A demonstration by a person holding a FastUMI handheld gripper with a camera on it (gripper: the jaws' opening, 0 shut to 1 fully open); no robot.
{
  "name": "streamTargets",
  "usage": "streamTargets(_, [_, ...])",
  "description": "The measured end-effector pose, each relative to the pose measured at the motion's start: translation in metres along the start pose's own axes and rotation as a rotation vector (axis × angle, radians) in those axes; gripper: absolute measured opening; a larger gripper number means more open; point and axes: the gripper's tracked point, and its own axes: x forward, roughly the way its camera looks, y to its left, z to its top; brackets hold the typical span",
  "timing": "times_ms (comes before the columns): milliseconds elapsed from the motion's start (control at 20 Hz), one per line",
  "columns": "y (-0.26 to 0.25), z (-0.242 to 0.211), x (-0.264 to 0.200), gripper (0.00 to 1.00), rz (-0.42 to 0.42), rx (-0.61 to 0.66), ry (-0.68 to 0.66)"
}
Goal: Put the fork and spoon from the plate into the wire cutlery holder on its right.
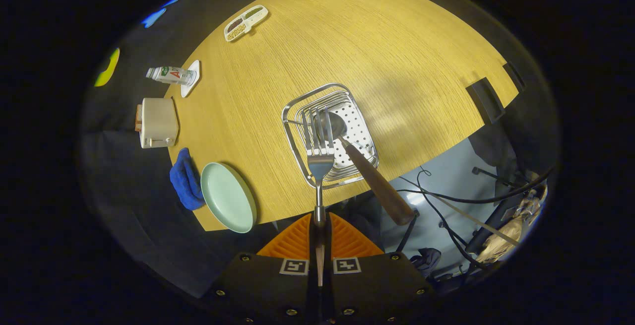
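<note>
The gripper (320, 238) has both fingers pressed together on the handle of the fork (320, 166), holding it pointed straight ahead. The fork is bright metal with four slim tines and a narrow neck that widens into a darker handle where the fingers clamp it. Its tines reach over the near rim of the wire cutlery holder (292, 131), a square chrome basket of bent rods with a perforated floor, standing on the wooden table (397, 57). The spoon (357, 159) already sits in the holder, bowl down on the perforated floor, its brown handle leaning out over the rim beside the fork. The pale green plate (228, 197) lies near the table edge, apparently bare, with a blue cloth (184, 178) touching its far side.
</note>
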Motion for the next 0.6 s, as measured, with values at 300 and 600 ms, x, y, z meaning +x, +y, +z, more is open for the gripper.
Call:
streamTargets(300, [0.0020, 0.0047, -0.0025, 0.07, -0.008, 0.019, -0.004])
streamTargets(600, [0.0065, 0.0094, -0.0083, 0.16, 0.015, 0.052, -0.032])
